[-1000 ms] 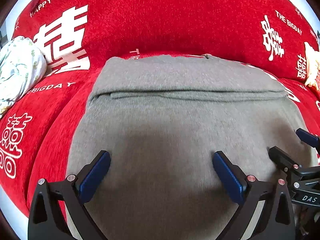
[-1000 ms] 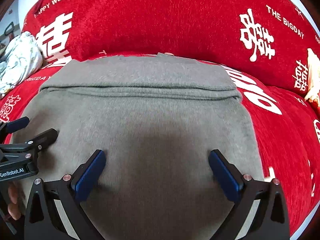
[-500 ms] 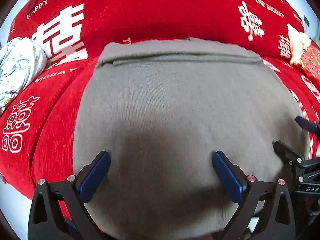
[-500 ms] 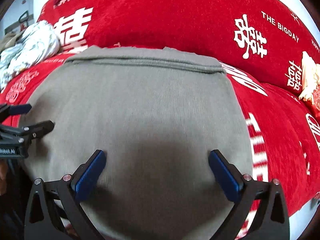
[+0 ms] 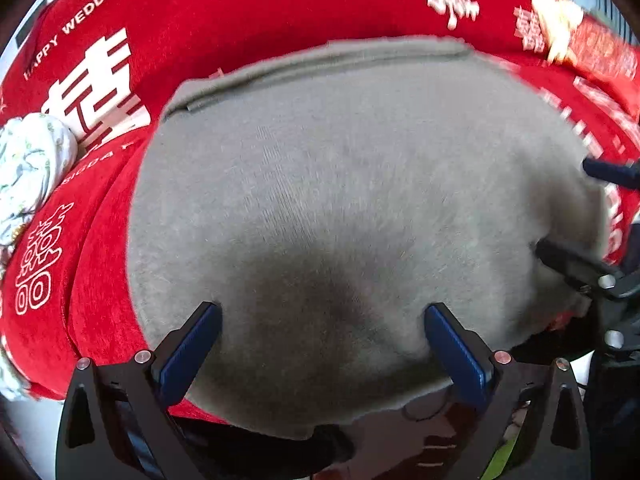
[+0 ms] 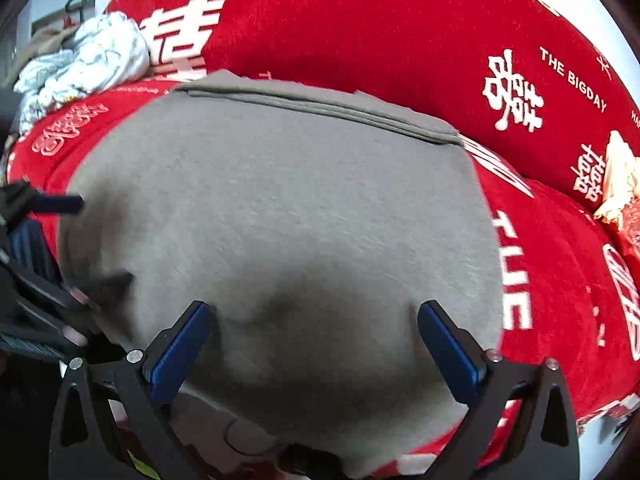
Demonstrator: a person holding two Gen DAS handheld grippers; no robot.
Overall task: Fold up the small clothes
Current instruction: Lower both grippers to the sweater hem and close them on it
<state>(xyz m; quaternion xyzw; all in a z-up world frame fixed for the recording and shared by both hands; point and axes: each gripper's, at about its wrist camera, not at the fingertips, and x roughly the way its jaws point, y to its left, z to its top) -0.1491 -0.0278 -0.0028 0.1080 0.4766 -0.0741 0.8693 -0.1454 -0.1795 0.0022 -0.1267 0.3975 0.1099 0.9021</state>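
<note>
A grey garment (image 5: 340,200) (image 6: 280,208) lies spread flat on a red sofa cover, with a folded band along its far edge. Its near edge hangs over the sofa's front. My left gripper (image 5: 320,344) stands open over the garment's near left part, with nothing between its blue pads. Over the near right part my right gripper (image 6: 316,340) is open too and holds nothing. Each gripper shows at the side edge of the other's view.
The red sofa cover (image 6: 400,32) with white wedding lettering rises as a backrest behind the garment. A crumpled white patterned cloth (image 5: 28,160) (image 6: 88,64) lies at the left. A pale and red bundle (image 5: 576,28) sits at the far right.
Both grippers have drawn back toward the sofa's front edge and tilted. The garment's near hem and the space below it have come into view. The jaws stayed open.
</note>
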